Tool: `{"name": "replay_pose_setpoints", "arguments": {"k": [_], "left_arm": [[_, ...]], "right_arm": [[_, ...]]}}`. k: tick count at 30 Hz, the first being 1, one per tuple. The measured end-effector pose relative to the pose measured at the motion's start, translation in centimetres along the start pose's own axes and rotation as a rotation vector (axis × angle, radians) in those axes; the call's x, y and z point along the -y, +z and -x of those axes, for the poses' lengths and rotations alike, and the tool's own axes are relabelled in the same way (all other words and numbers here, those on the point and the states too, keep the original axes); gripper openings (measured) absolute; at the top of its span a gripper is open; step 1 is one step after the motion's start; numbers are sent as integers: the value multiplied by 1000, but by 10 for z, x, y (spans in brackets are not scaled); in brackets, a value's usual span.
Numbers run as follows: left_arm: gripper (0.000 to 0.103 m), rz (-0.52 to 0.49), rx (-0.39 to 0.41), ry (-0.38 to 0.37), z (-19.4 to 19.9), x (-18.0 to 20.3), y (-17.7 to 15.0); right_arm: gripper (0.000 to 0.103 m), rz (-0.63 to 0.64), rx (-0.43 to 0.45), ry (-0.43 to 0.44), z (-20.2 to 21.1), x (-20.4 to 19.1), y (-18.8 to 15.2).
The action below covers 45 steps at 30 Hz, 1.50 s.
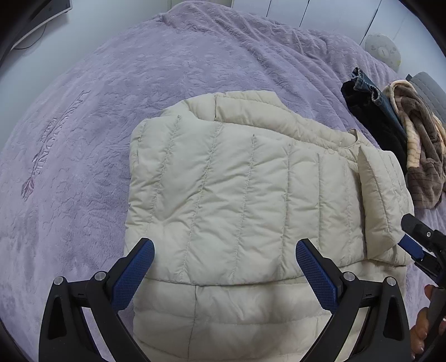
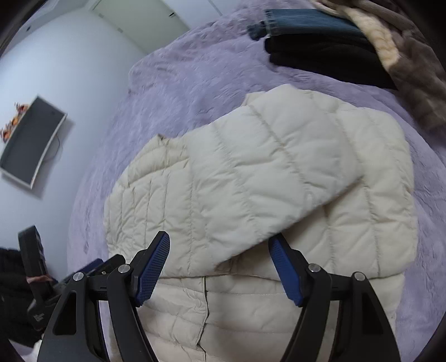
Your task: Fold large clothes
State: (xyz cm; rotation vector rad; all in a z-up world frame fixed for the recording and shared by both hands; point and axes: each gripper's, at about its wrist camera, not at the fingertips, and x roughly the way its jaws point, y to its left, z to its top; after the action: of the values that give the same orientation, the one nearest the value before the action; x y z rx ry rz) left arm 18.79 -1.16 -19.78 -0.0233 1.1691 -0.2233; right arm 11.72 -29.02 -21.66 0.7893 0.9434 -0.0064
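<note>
A cream quilted puffer jacket (image 1: 237, 189) lies on the purple blanket (image 1: 111, 97), its upper part folded down over the lower part. My left gripper (image 1: 223, 247) hovers open over the fold's near edge, blue pads wide apart and off the fabric. In the right wrist view a folded sleeve (image 2: 278, 172) lies slantwise across the jacket (image 2: 167, 200). My right gripper (image 2: 220, 241) is open, with the sleeve's end lying between its fingers, and the pads do not press on it. The right gripper (image 1: 412, 239) also shows beside the jacket's right edge in the left wrist view.
Folded dark jeans and a black garment (image 2: 320, 47) lie at the far right of the bed, beside a brown and cream fleece heap (image 1: 423, 156). A dark screen (image 2: 30, 139) hangs on the pale wall. White cupboard doors (image 1: 320, 14) stand behind the bed.
</note>
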Motion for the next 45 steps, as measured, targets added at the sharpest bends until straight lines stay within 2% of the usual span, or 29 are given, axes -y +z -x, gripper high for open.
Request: {"name": "replay_pose_setpoints", "arguments": {"k": [2, 3, 4, 5, 6, 10, 15, 19, 21, 23, 24, 25, 31, 35, 40, 43, 45], "left_arm": [[102, 8, 1, -22, -3, 1, 3], [102, 16, 2, -39, -4, 0, 4], [102, 28, 4, -62, -5, -1, 6], [102, 43, 6, -92, -5, -3, 7], [102, 61, 7, -129, -6, -5, 8], [102, 149, -1, -308, -8, -21, 17], [102, 255, -42, -517, -17, -41, 24], [102, 321, -63, -635, -23, -50, 24], [102, 335, -64, -666, -24, -53, 24], [102, 332, -69, -683, -24, -52, 25], [102, 329, -71, -689, -25, -51, 26], [102, 324, -74, -696, -26, -50, 27], [102, 310, -100, -705, -33, -37, 37], [102, 301, -74, -747, -26, -37, 42], [102, 328, -86, -743, -33, -45, 48], [102, 305, -100, -702, -40, -40, 48], [102, 278, -120, -657, -45, -36, 45]], "right_arm": [[76, -108, 24, 26, 3, 20, 8], [67, -156, 30, 45, 2, 29, 13], [39, -194, 33, 63, 0, 34, 17], [25, -211, 35, 70, -2, 37, 22], [16, -203, 46, 71, -3, 36, 26], [15, 36, 92, 18, 0, -12, 38], [15, 356, 35, 21, -11, -82, 25], [16, 509, -74, 11, -39, -117, 1], [16, 548, -141, 1, -53, -126, -9], [32, 566, -193, -8, -64, -129, -18], [57, 570, -207, -12, -66, -128, -22], [76, 574, -208, -16, -66, -127, -25], [77, 518, -186, -40, -43, -103, -25], [77, 432, -140, -80, -16, -65, -17], [77, 270, -56, -169, 12, -9, 2], [77, 132, -49, -169, 20, 26, 10], [77, 90, -41, -175, 24, 41, 12]]}}
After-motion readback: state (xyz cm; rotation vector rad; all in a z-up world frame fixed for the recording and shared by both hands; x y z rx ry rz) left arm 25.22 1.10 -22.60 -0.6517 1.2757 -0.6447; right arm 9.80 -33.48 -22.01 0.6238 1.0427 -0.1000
